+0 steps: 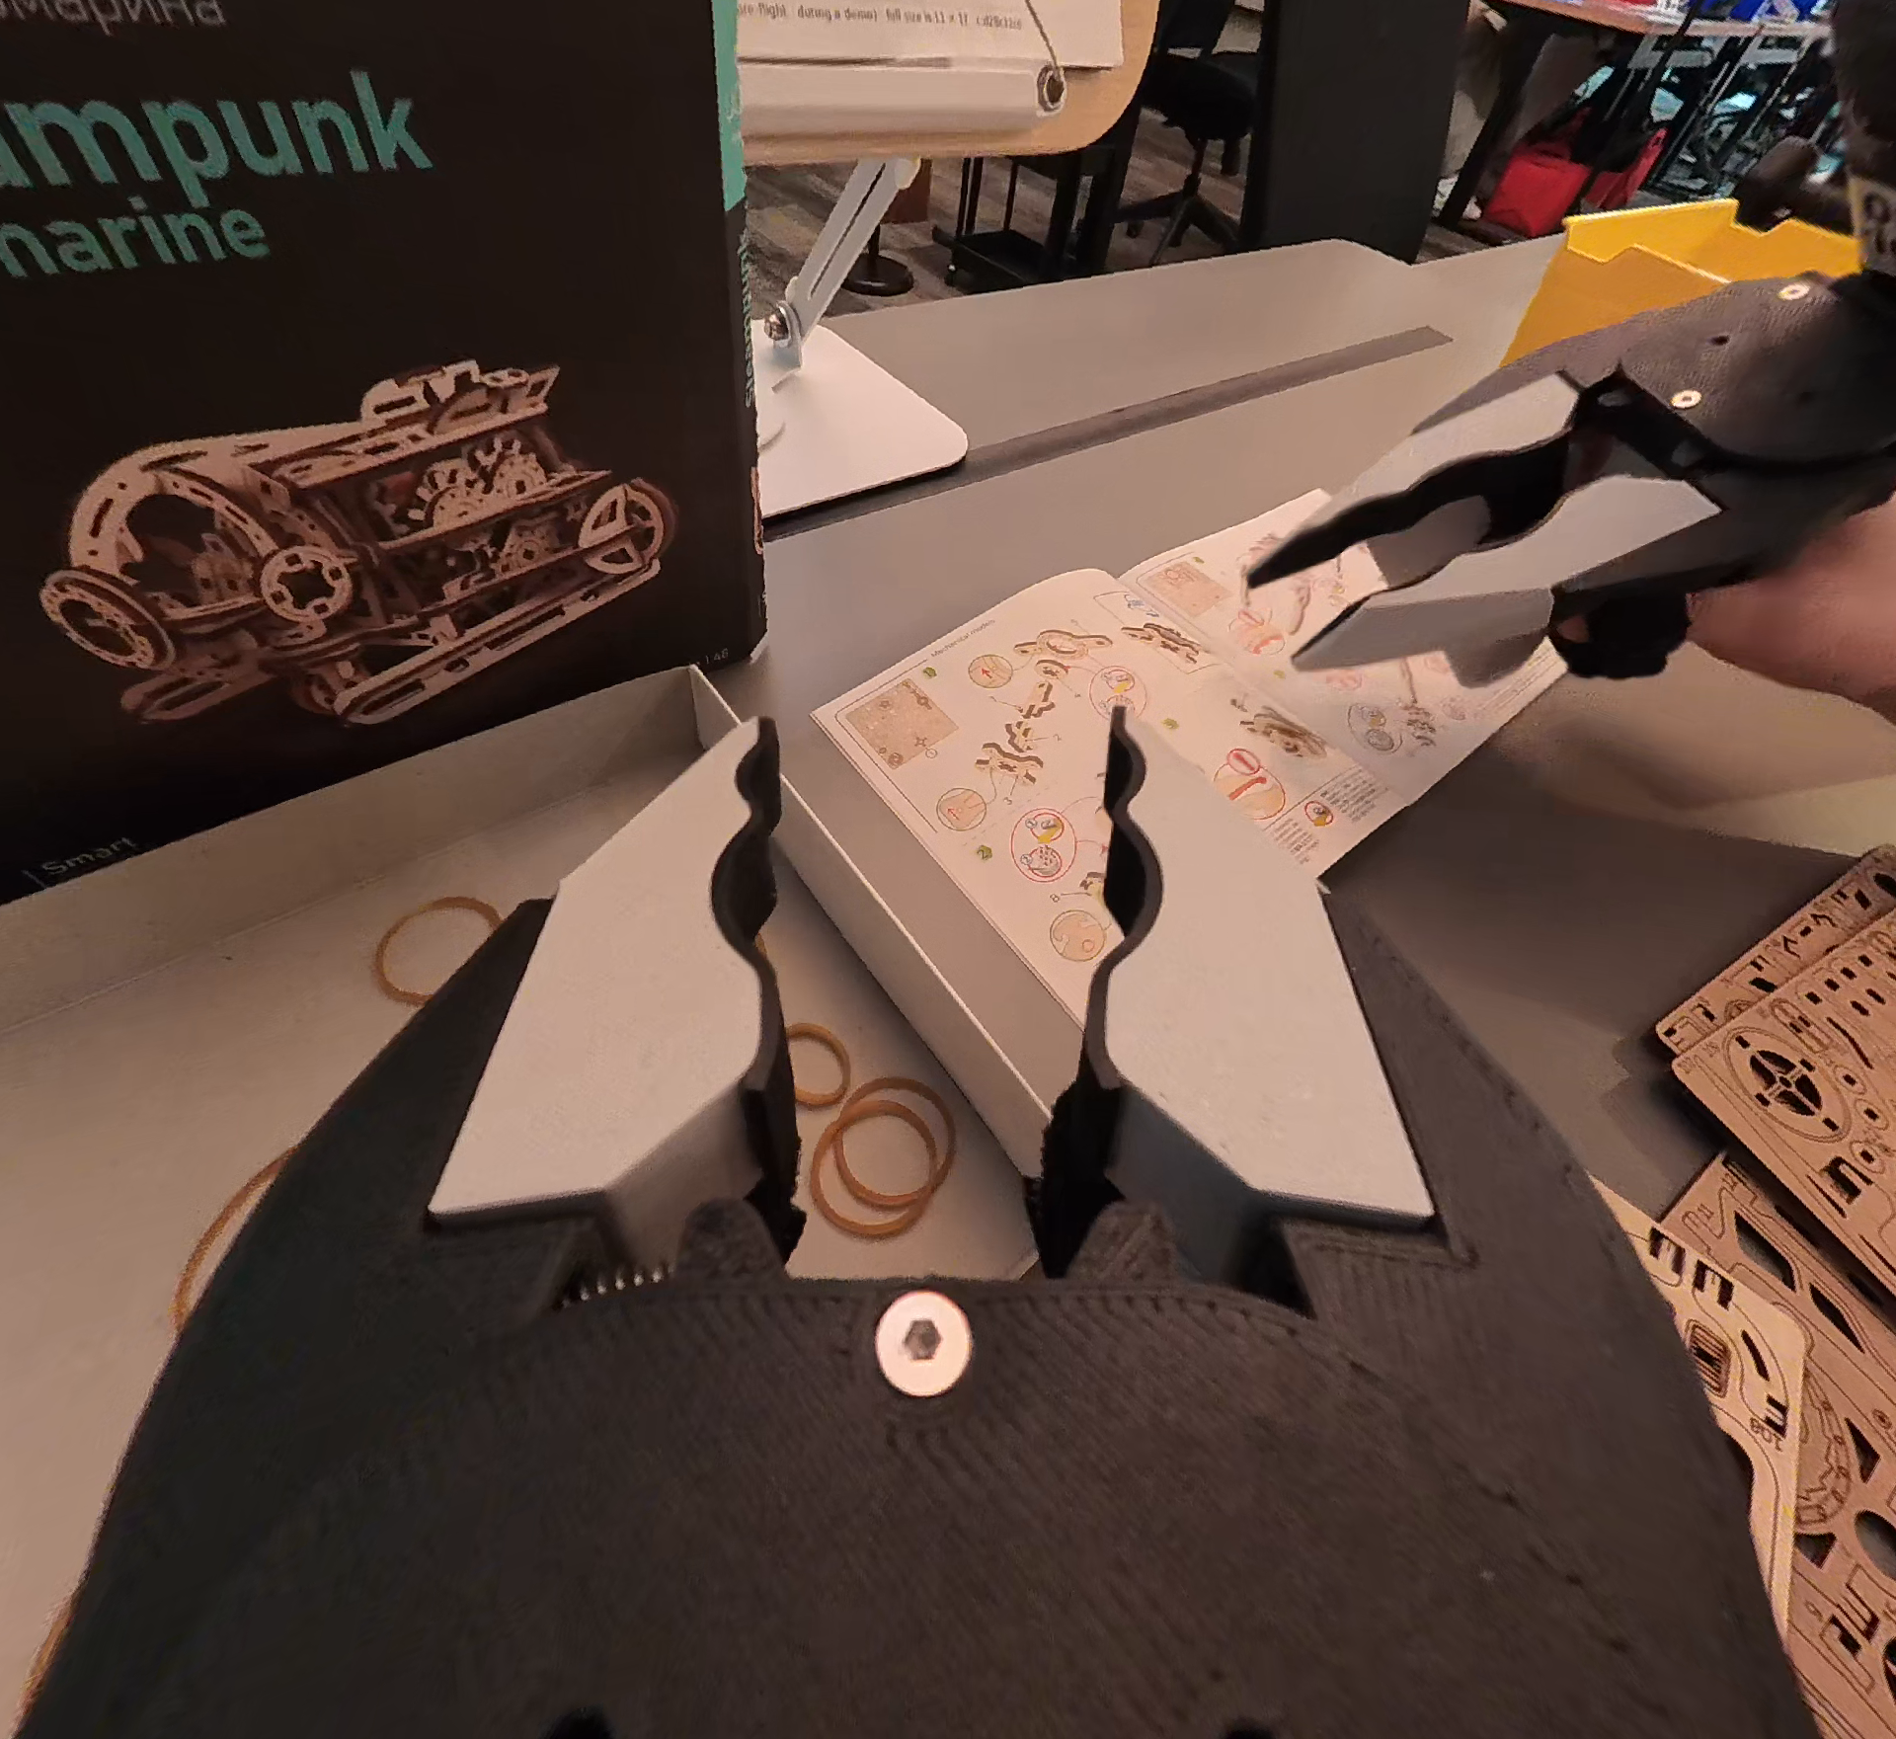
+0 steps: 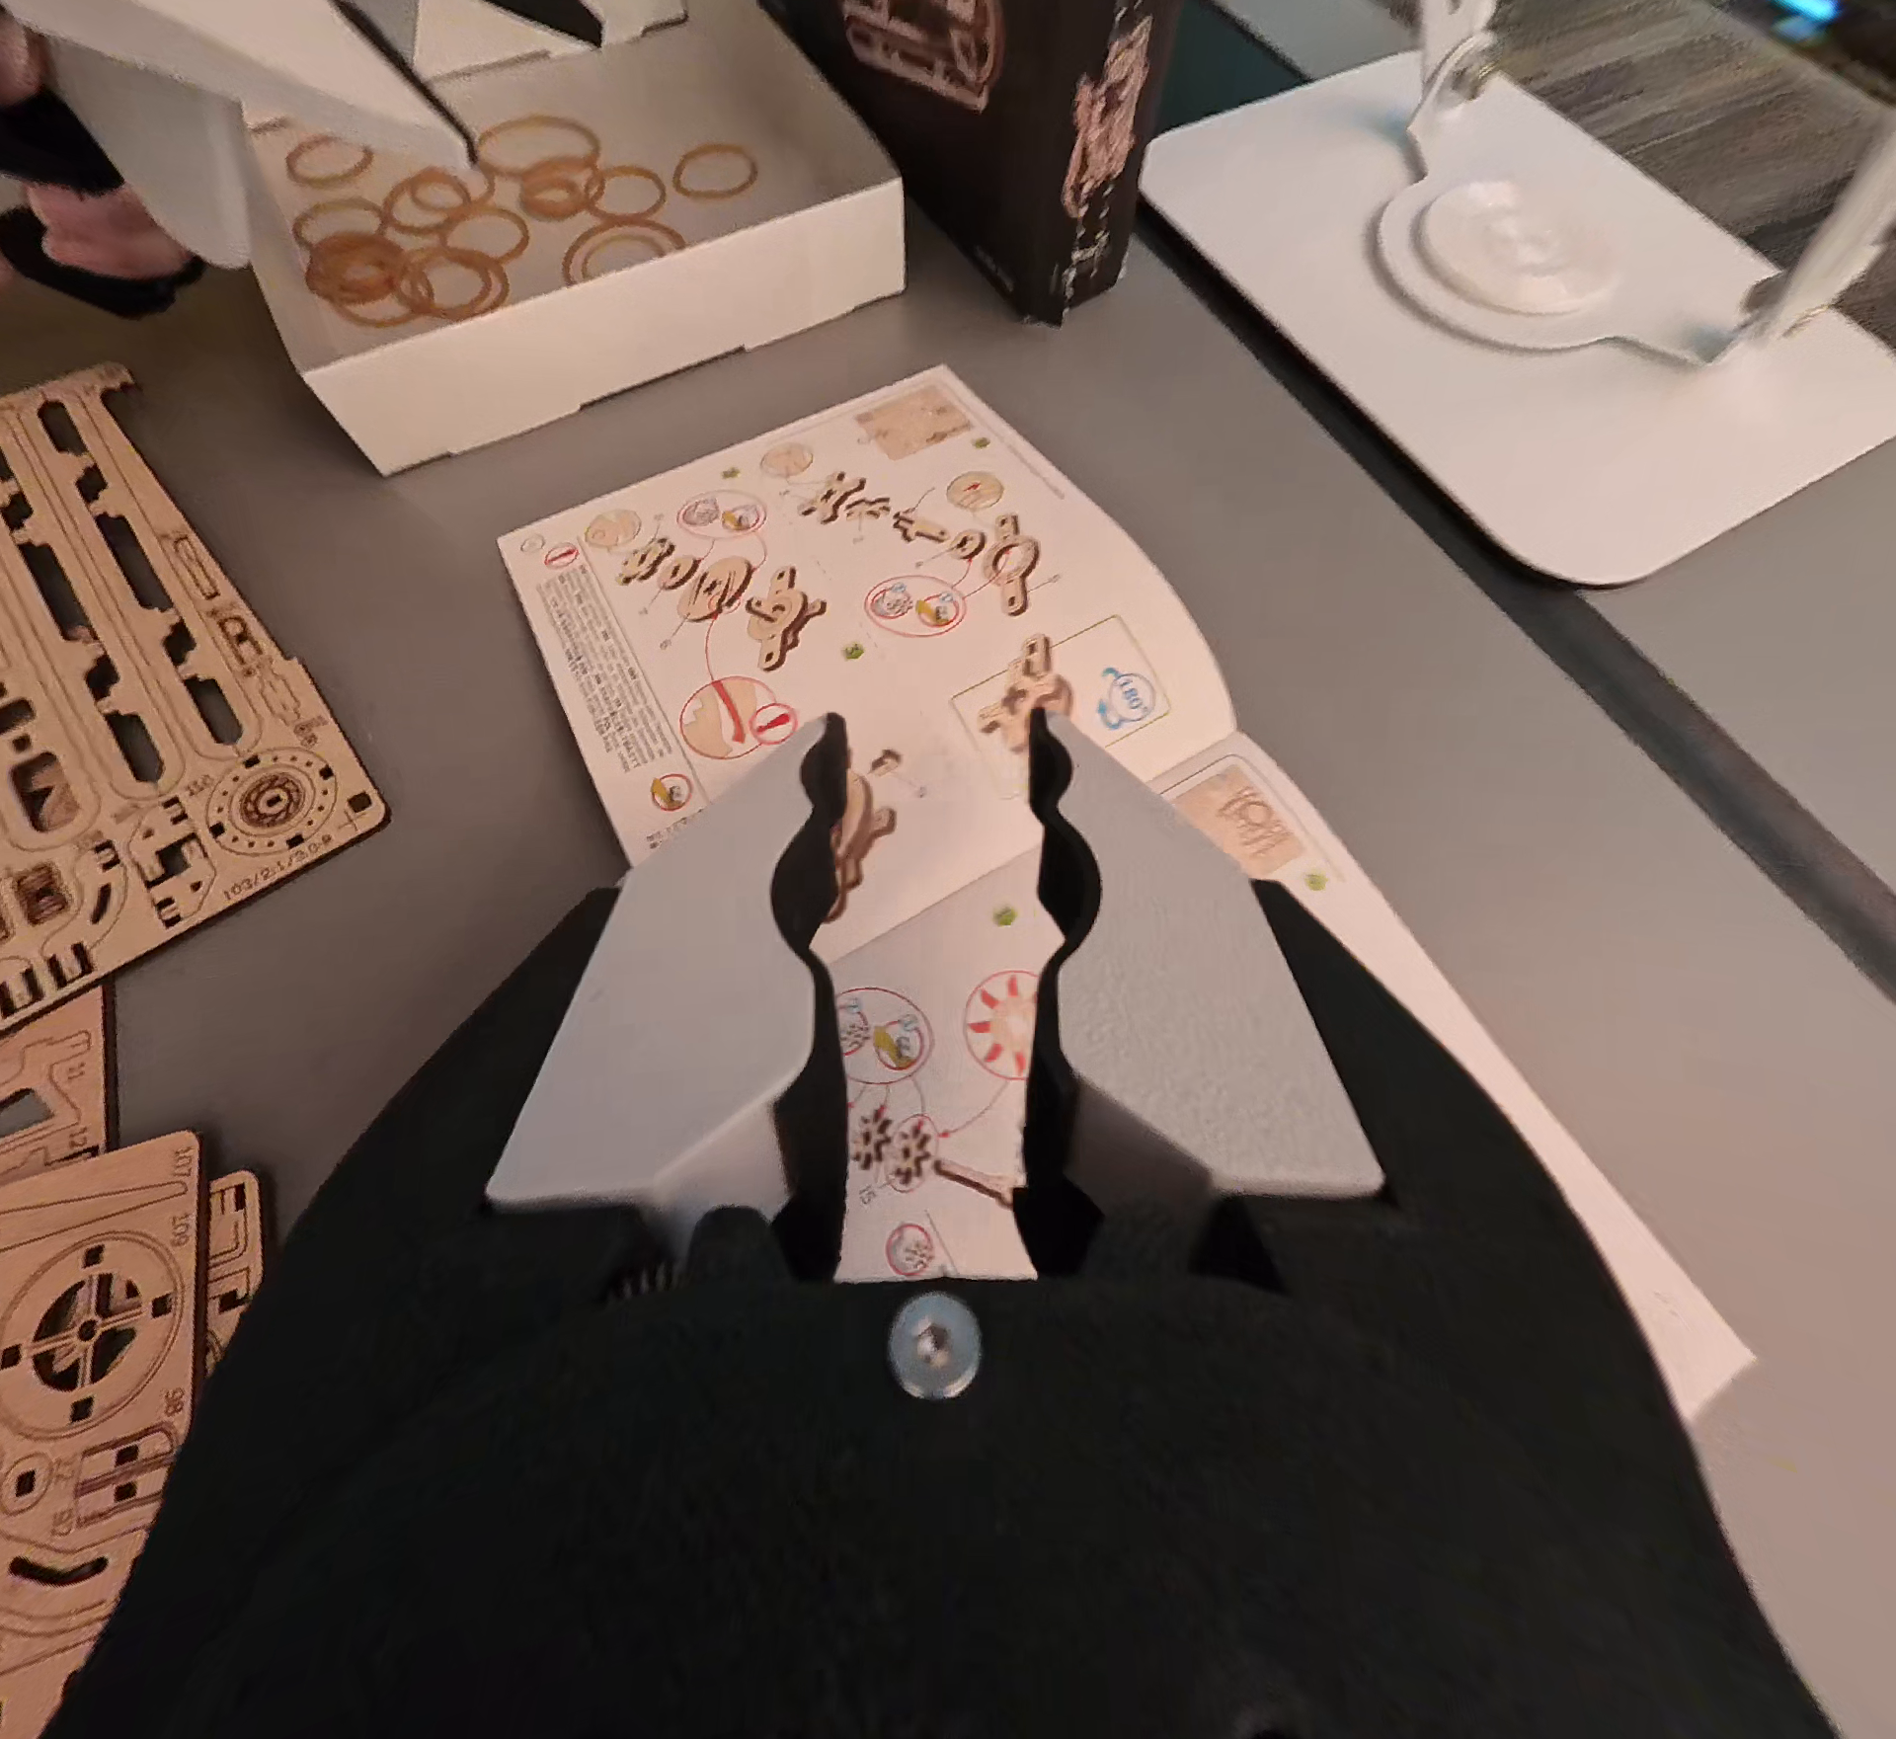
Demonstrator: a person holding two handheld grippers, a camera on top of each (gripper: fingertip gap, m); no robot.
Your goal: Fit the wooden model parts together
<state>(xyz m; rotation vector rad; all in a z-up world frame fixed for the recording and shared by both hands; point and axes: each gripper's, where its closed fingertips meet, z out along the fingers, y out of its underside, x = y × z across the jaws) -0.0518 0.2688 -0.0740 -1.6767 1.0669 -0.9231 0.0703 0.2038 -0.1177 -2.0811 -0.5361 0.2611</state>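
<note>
My left hand-held gripper (image 1: 939, 730) hangs spread over the rubber-band tray (image 1: 903, 951); my right hand-held gripper (image 2: 936, 725), spread, empty, hovers above the instruction booklet (image 2: 872, 582), wooden sheets (image 2: 154, 664) left.

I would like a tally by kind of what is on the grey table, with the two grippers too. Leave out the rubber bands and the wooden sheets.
Grippers: 2, the left gripper and the right gripper
Cardboard boxes: 2, the dark printed box and the white open box
Instruction booklet: 1
White stand: 1
Yellow bin: 1
Total: 7
</note>
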